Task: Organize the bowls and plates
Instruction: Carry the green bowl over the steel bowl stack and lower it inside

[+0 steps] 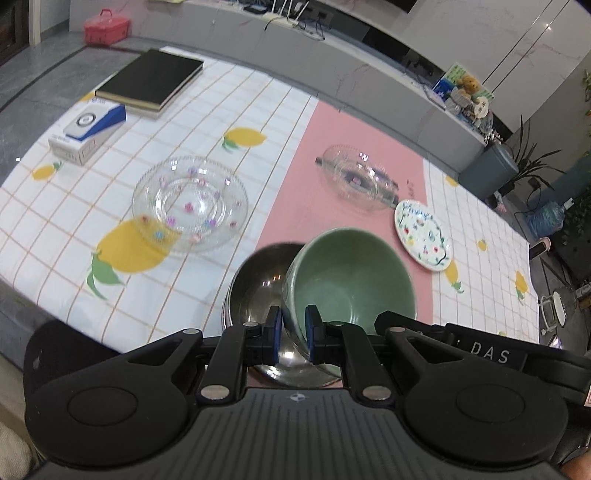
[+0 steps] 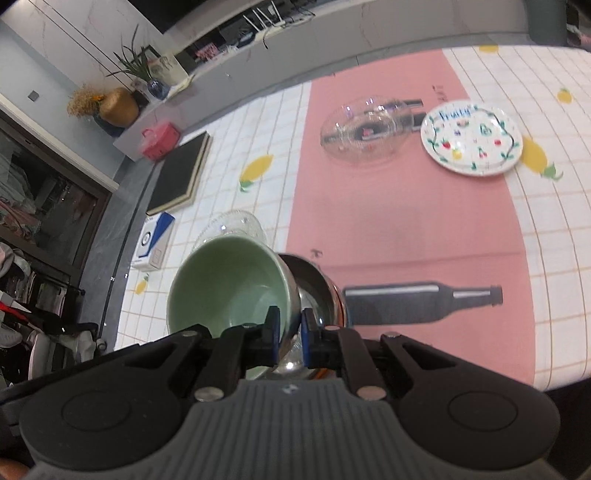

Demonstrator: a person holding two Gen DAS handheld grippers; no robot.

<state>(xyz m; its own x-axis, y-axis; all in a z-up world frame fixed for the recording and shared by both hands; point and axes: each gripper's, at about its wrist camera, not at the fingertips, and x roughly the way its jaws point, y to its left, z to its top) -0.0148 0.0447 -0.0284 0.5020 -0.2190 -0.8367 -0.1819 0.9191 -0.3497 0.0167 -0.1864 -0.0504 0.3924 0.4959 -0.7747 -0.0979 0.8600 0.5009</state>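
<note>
My left gripper (image 1: 293, 332) is shut on the near rim of a green bowl (image 1: 354, 275), held tilted over a steel bowl (image 1: 258, 284). My right gripper (image 2: 290, 334) is shut on the green bowl's (image 2: 229, 280) other rim side, with the steel bowl (image 2: 314, 280) just beneath it. A clear glass plate with flower dots (image 1: 190, 203) lies to the left; it shows behind the green bowl in the right wrist view (image 2: 236, 223). A clear glass bowl (image 1: 354, 177) (image 2: 364, 129) and a white fruit-painted plate (image 1: 423, 234) (image 2: 472, 136) lie farther off on the pink mat.
A black book (image 1: 151, 79) (image 2: 181, 171) and a white and blue box (image 1: 86, 127) (image 2: 153, 240) lie at the table's far left. A red case (image 1: 105, 26) sits beyond. The table edge runs close below both grippers.
</note>
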